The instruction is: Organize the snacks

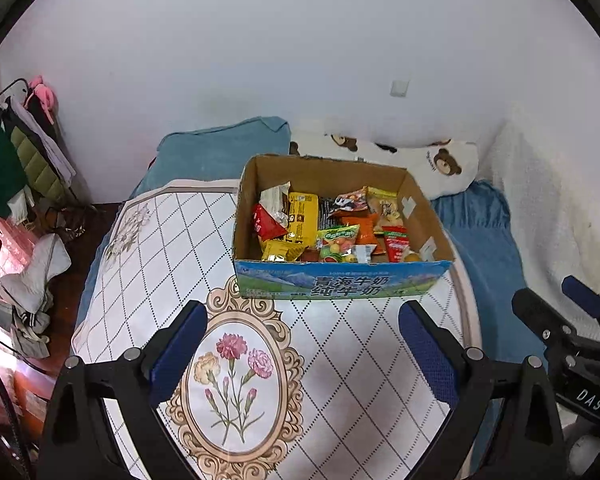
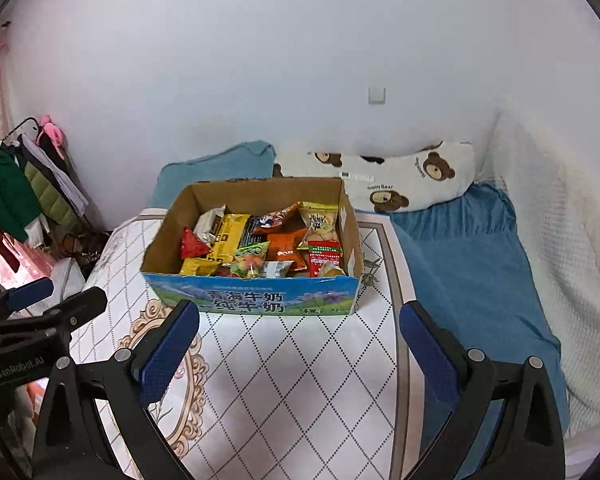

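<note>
Hovering over the table (image 1: 340, 360), the left gripper (image 1: 302, 320) has its jaws spread wide with nothing between them, its blue pads (image 1: 180, 348) on either side of the flower medallion (image 1: 236, 380) printed on the cloth. The right gripper (image 2: 300, 320) hangs beside it, jaws likewise wide apart and empty; each shows at the edge of the other's view.

Just beyond both sets of fingertips, apart from them, stands the box (image 1: 340, 280), an open milk carton with a blue printed front. It sits on the table at the far side, behind the medallion. The snacks (image 1: 332, 224) fill the box in a loose heap: a yellow pack (image 1: 302, 216) toward its left, a red triangular pack (image 1: 266, 224) at its left wall, a green candy bag (image 1: 338, 242) near its front, orange and red packs toward its right.

Behind the box lie a blue cushion (image 1: 224, 148) and a bear-print pillow (image 1: 440, 164) against the white wall (image 1: 260, 60). Left of the box, well apart, clothes (image 1: 16, 160) hang on a rack.
</note>
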`<state>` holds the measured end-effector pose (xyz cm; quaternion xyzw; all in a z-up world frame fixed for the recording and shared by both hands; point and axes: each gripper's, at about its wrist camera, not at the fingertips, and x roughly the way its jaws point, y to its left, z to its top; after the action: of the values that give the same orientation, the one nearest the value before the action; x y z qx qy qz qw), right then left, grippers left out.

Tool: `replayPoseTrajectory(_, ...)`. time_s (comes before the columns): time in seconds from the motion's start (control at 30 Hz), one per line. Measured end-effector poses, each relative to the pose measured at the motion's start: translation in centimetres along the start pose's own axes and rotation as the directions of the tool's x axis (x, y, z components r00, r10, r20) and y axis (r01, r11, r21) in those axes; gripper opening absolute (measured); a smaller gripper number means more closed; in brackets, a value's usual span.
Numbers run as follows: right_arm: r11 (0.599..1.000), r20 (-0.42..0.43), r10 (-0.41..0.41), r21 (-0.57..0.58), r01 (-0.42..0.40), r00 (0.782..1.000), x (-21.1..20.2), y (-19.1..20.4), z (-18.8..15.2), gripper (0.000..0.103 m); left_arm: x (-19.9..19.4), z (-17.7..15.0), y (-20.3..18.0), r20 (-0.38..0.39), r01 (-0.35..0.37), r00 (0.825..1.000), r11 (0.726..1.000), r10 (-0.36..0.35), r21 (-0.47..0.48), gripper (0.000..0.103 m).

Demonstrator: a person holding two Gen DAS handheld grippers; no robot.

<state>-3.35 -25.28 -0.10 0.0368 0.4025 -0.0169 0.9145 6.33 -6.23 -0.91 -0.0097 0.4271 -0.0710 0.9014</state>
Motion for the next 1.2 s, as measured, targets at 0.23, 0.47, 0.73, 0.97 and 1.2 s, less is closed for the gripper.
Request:
replayPoseTrajectory(0.23, 1.000, 0.062, -0.005, -0.007, 0.006, 0.998, -5.4, 0.6, -1.4, 0.103, -4.3, -1.7, 0.1, 0.066, -0.025, 0.998, 0.999, 0.023, 0.022, 0.098)
replayPoseTrajectory(0.47, 1.000, 0.084, 0.009, -0.018, -0.007, 0.996, -8.6, 1.1, -2.3, 0.103, -6.7, -2.7, 0.0, 0.110, -0.037, 0.993, 0.999, 0.032, 0.036, 0.098)
replayPoseTrajectory(0.73, 1.000, 0.069, 0.016, -0.002, -0.016, 0.997, -9.0, 0.6, -3.0, 0.103, -6.1, -3.4, 0.4, 0.098, -0.033, 0.995, 0.999, 0.030, 0.027, 0.098)
replayPoseTrajectory(0.97, 1.000, 0.067, 0.010, 0.019, -0.011, 0.998, -6.7, 0.0, -2.5, 0.103, -4.6, -2.8, 0.4, 0.086, -0.042, 0.995, 0.999, 0.039, 0.025, 0.103)
replayPoseTrajectory(1.2, 0.999, 0.057, -0.021, 0.028, 0.019, 0.998, -2.6, -0.2, -1.4, 0.103, -1.7, -1.4, 0.2, 0.082, -0.072, 0.994, 0.997, 0.070, 0.026, 0.103)
